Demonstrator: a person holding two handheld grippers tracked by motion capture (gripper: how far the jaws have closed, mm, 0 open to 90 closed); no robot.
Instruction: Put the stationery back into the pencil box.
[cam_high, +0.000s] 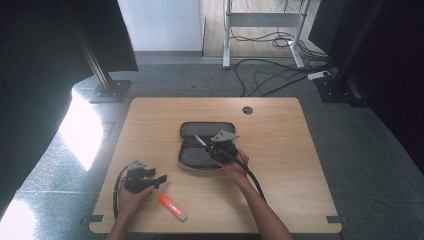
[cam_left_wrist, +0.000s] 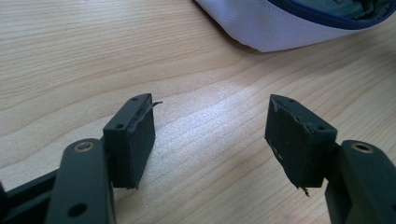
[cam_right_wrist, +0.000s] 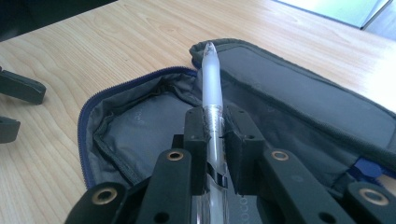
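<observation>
Grey carpet with loose cables surrounds a pale wooden worktop (cam_high: 280, 165) in the high view, where the right tongs (cam_high: 205, 144) hang over an open grey fabric pencil case with a blue zip (cam_high: 190, 157), gripping a slim translucent white pen (cam_high: 200, 140) whose tip points up and to the left, away from the hand. Well to the left of them and nearer the person, the left tongs (cam_high: 161, 180) rest low over bare wood, and an orange and white glue stick (cam_high: 172, 207) lies just beside them, a little nearer the worktop's front edge. From the left gripper view, the left tongs (cam_left_wrist: 210, 137) stand wide apart with nothing between the pads, bare wood grain under them, and the pale outer side of the pencil case (cam_left_wrist: 280, 28) lies ahead and to the right. From the right gripper view, the right tongs (cam_right_wrist: 215, 135) are clamped on the pen (cam_right_wrist: 210, 79), which runs straight out ahead between the pads over the case's open grey lining (cam_right_wrist: 135, 135), its tip reaching the far flap.
</observation>
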